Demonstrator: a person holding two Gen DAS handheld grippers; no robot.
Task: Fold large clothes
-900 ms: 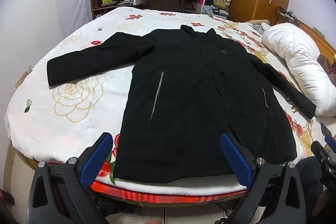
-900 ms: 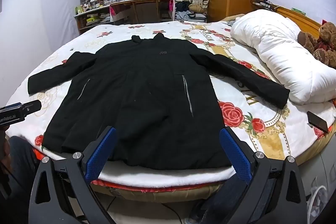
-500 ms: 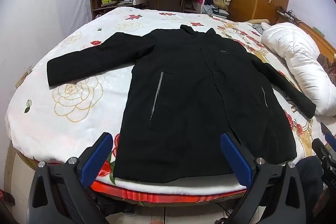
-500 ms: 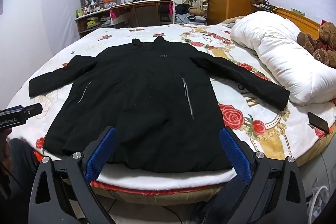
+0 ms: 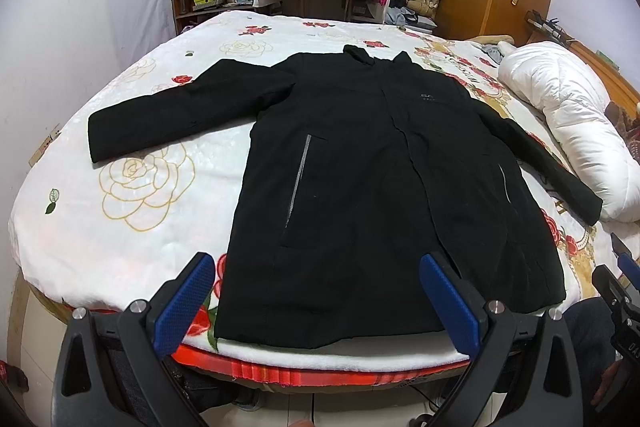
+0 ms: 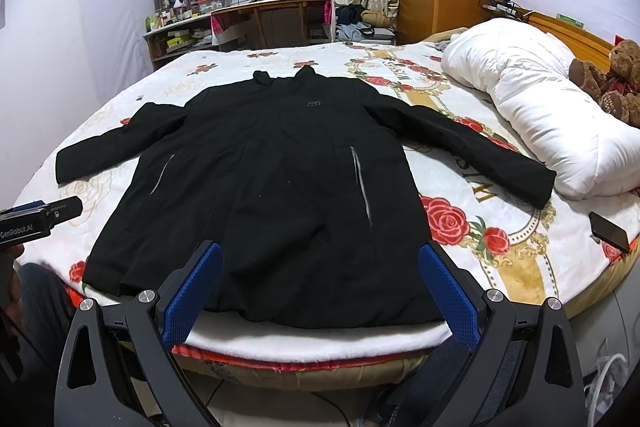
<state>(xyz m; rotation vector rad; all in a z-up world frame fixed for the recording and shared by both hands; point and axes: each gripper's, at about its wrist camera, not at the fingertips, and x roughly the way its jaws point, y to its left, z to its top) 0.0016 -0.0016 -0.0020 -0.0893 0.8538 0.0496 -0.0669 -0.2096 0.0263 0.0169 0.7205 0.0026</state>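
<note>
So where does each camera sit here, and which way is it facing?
Left wrist: on the left gripper off the bed's foot edge, toward the coat's left side, facing the window; own open blue fingers show, and the right gripper at the right edge.
Right wrist: on the right gripper, further right, same heading; own open fingers show, and the left gripper at the left edge.
Shared: coat, bed, white duvet, desk, window.
</note>
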